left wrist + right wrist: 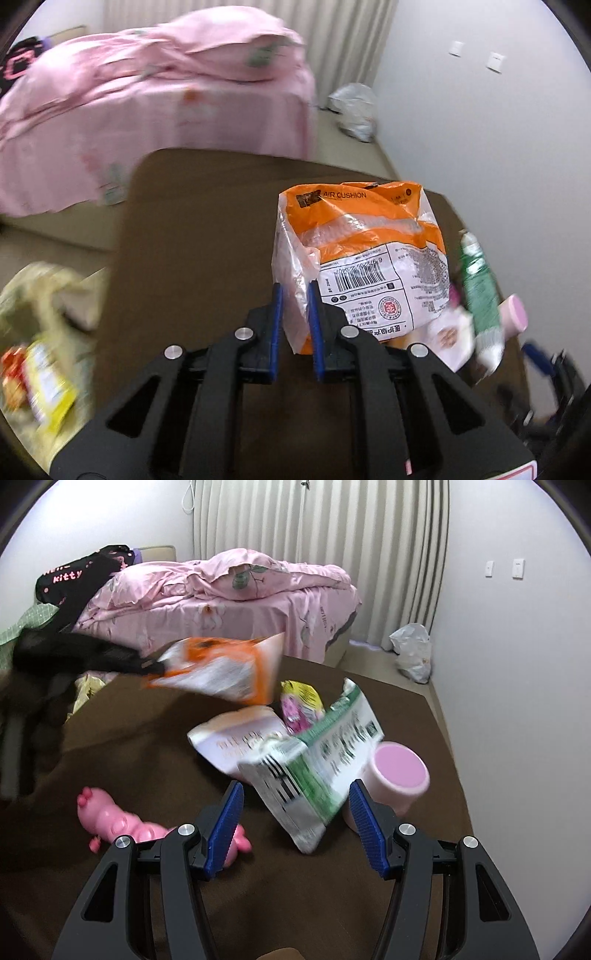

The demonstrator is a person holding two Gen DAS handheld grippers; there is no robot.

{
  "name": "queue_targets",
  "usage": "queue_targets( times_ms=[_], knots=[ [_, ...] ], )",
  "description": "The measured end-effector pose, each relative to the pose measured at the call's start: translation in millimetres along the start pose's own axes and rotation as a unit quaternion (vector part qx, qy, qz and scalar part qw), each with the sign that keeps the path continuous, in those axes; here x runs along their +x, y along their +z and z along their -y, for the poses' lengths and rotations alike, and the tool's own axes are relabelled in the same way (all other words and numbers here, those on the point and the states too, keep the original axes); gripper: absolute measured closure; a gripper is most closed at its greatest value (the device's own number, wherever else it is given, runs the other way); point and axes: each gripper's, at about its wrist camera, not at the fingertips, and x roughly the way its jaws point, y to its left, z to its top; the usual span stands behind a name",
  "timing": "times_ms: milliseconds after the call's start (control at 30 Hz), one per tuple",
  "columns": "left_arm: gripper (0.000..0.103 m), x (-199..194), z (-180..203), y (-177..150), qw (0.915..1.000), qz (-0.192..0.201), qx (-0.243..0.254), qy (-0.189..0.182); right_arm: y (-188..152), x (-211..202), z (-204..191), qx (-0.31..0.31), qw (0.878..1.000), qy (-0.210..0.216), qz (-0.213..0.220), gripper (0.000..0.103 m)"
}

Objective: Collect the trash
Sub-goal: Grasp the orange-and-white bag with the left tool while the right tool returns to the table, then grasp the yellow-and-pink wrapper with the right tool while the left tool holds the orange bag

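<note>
Left gripper [295, 295] was clenched on the lower left edge of the orange bag [364, 258], its blue pads nearly together with the plastic pinched between them. From the right wrist view, the same bag [221, 668] hung tilted above the desk [147, 746], held at its left corner by the dark left gripper [147, 666].

Right gripper [295, 797] was released, jaws wide apart, grasping nothing. It hovered low over the desk, with the near end of the green packet [314, 771] between and just beyond its pads, not pressed by either.

Trash lay grouped on the brown desk:
- green packet, tilted, leaning over a white pack [240, 742];
- yellow wrapper [301, 701], behind the green packet;
- pink cup [397, 779], on its side, just right of the green packet.

A pink toy [122, 823] lay on the desk, left of the right gripper and apart from the group.

A pink bed [240, 602] stood behind the desk. A white bag [413, 651] sat on the floor by the wall.
</note>
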Motion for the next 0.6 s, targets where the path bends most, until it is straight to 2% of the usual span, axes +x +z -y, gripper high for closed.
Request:
queue_targets(
  times_ms=[167, 267, 333, 467, 600],
  knots=[
    [0.089, -22.0, -32.9, -28.1, 0.999, 0.008, -0.023, 0.038, 44.0, 16.0, -1.0, 0.005, 0.999, 0.038, 0.005, 0.048],
    [0.087, -30.2, -47.5, -38.1, 0.9982, 0.012, -0.041, 0.042, 74.8, 44.4, -7.7, -0.026, 0.998, 0.04, -0.03, 0.061],
    [0.078, -35.1, -54.0, -47.5, 0.9982, 0.004, -0.049, 0.035, 93.5, 68.5, -14.6, -0.052, 0.996, 0.033, -0.061, 0.066],
    [0.072, -40.9, -59.2, -57.7, 0.9982, 0.004, -0.058, 0.013, 110.5, 110.4, -21.9, -0.079, 0.99, 0.017, -0.118, 0.072],
    [0.068, -43.5, -68.2, -62.2, 0.9971, 0.002, -0.075, -0.016, 109.2, 146.8, -18.0, -0.067, 0.983, -0.01, -0.171, 0.076]
  ],
)
